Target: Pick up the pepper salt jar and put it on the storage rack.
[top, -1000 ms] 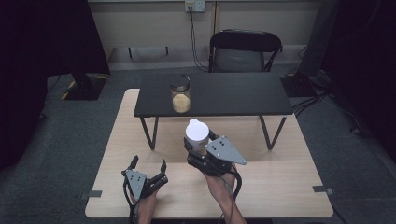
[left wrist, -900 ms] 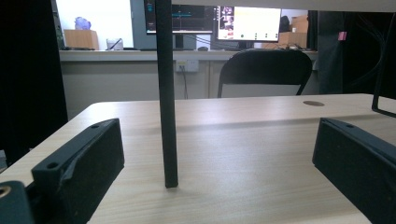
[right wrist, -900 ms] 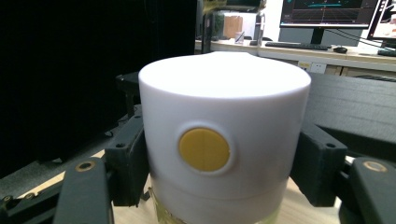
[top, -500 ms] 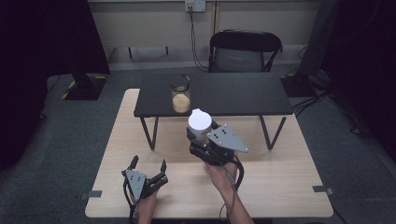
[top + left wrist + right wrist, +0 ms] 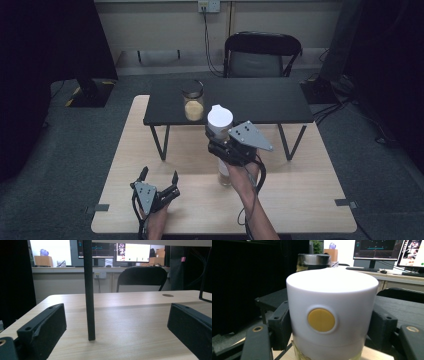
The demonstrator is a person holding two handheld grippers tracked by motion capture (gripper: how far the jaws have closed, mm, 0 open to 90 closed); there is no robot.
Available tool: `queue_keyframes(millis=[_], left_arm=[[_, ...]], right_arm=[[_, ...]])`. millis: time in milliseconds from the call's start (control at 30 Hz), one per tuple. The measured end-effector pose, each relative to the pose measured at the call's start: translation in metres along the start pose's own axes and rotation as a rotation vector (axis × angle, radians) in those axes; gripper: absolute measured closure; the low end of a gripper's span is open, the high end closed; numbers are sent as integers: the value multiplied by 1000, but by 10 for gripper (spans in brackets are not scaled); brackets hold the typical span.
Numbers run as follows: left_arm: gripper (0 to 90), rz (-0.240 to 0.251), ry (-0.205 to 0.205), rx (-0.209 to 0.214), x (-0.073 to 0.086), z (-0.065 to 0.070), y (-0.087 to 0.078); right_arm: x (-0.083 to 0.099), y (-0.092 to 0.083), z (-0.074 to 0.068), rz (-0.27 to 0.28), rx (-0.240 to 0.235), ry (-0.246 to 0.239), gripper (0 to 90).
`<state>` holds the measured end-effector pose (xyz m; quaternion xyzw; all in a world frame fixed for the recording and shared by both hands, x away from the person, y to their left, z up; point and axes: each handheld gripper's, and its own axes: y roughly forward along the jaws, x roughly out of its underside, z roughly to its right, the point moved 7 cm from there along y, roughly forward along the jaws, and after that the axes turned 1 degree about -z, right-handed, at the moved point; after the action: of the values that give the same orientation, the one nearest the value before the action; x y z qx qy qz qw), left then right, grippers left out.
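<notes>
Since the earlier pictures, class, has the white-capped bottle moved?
Yes. The bottle has moved up the high view, toward the black shelf, and now overlaps its front edge.

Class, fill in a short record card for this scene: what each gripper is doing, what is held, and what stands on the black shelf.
right gripper: shut on the bottle, held above the wooden table
bottle: white cap with a round yellow button, clear body below
left gripper: open, nothing between its jaws, low over the table
black shelf: raised on thin legs
jar: on the shelf, part full of something tan
chair: behind the shelf
</notes>
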<state>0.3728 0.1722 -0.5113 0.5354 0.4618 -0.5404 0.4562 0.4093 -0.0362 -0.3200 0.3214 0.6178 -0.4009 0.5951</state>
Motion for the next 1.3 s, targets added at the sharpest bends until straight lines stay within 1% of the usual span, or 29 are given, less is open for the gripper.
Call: queue_keyframes(millis=[233, 467, 633, 767, 1067, 1300], left_arm=[[15, 0, 0, 0, 0, 0, 0], [16, 0, 0, 0, 0, 0, 0], [15, 0, 0, 0, 0, 0, 0], [16, 0, 1, 0, 0, 0, 0], [17, -1, 1, 0, 0, 0, 0], [17, 0, 1, 0, 0, 0, 0]], right_arm=[[-12, 1, 11, 6, 18, 0, 302], [-26, 4, 19, 11, 33, -5, 302], [-35, 8, 24, 16, 42, -9, 302], [-39, 11, 26, 19, 44, -13, 302], [-49, 23, 35, 36, 64, -27, 302], [-55, 35, 44, 28, 81, -18, 302]])
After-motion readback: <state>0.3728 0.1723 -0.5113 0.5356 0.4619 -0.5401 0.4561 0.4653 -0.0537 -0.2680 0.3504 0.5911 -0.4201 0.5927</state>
